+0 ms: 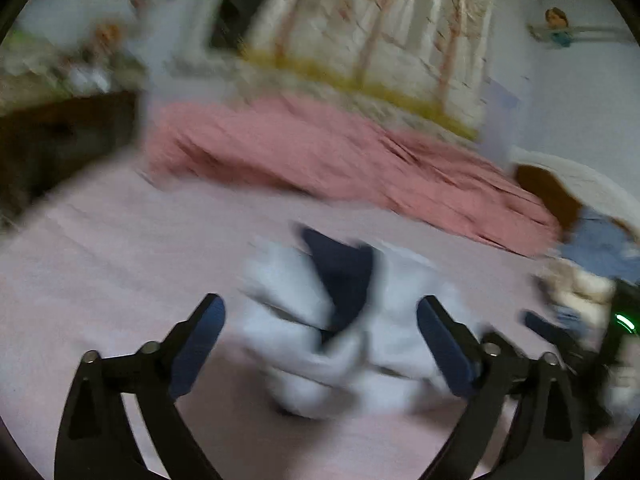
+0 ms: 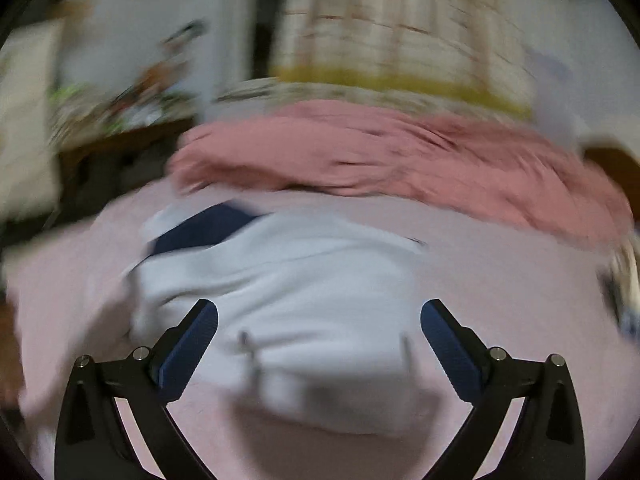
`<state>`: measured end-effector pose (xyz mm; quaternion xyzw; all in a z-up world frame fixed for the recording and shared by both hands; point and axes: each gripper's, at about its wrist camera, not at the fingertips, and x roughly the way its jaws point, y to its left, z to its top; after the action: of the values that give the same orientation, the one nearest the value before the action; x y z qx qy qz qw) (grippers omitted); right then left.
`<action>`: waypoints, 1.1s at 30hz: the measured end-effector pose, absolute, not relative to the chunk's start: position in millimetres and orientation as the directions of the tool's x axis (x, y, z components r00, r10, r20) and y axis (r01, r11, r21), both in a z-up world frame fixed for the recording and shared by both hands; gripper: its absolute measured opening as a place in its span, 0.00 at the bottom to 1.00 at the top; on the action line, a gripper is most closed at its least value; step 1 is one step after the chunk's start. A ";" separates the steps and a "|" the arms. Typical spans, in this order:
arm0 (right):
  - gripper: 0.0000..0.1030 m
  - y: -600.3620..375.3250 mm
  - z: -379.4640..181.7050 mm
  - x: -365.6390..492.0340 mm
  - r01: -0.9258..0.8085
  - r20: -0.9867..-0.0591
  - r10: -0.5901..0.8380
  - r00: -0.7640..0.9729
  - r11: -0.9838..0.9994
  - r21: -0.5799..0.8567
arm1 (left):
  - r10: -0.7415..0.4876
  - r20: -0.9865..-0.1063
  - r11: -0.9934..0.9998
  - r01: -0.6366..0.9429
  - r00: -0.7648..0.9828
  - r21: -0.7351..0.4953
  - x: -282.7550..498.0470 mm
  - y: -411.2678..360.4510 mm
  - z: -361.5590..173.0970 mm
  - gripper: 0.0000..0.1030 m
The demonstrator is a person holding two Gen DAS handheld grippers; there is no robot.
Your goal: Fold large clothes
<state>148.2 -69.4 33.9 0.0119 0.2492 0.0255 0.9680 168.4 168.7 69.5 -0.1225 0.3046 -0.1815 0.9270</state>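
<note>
Left wrist view, blurred throughout. The left gripper (image 1: 320,320) has its two blue-padded fingers (image 1: 200,344) spread wide, and nothing is pinched between them. The white garment (image 1: 288,320) lies bunched on the pale pink bed sheet (image 1: 100,272), seen in the gap between the fingers and a little beyond them; the pads do not press on it. A dark navy part (image 1: 344,272) of the garment shows at its middle, toward its far side. Beyond the garment, a rumpled pink blanket (image 1: 320,156) stretches across the bed. Behind the blanket hangs a curtain (image 1: 380,40) printed with trees. To the left of the blanket stands a dark wooden cabinet (image 1: 60,140). At the right edge, near the garment, part of the right gripper (image 1: 552,332) shows, too blurred to read.

Right wrist view, also blurred. The right gripper (image 2: 320,324) has its fingers (image 2: 192,344) spread wide, and they hold nothing. The white garment (image 2: 304,288) lies on the bed sheet (image 2: 500,300) straight ahead, its near edge reaching into the gap between the fingers; whether the pads touch the cloth cannot be told. The navy part (image 2: 204,228) shows at the garment's far left corner. The pink blanket (image 2: 380,152) lies beyond the garment, with the curtain (image 2: 400,32) behind it.
</note>
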 end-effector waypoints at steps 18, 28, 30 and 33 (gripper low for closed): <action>0.99 -147.0 -45.4 205.8 -0.126 -0.604 0.429 0.672 0.870 0.477 | -0.070 -0.604 0.992 0.121 0.794 0.045 171.2 108.2 31.0 0.09; 0.98 -146.2 -25.9 185.9 -0.138 -0.553 0.360 0.751 0.905 0.402 | -0.108 -0.619 0.993 0.053 0.778 -0.108 183.7 150.2 11.7 1.00; 0.98 -156.8 -18.3 184.7 -0.074 -0.547 0.278 0.789 0.928 0.365 | -0.266 -0.606 0.943 0.073 0.749 -0.324 187.9 174.6 15.1 1.00; 0.98 -170.1 -1.1 179.0 0.011 -0.488 0.120 0.865 0.967 0.256 | -0.353 -0.636 0.887 0.030 0.686 -0.461 203.3 192.2 2.2 1.00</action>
<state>179.0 -170.1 -1.1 0.1260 0.2585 0.0285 0.9573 203.3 192.2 2.2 -0.2120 0.3814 -0.1073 0.8934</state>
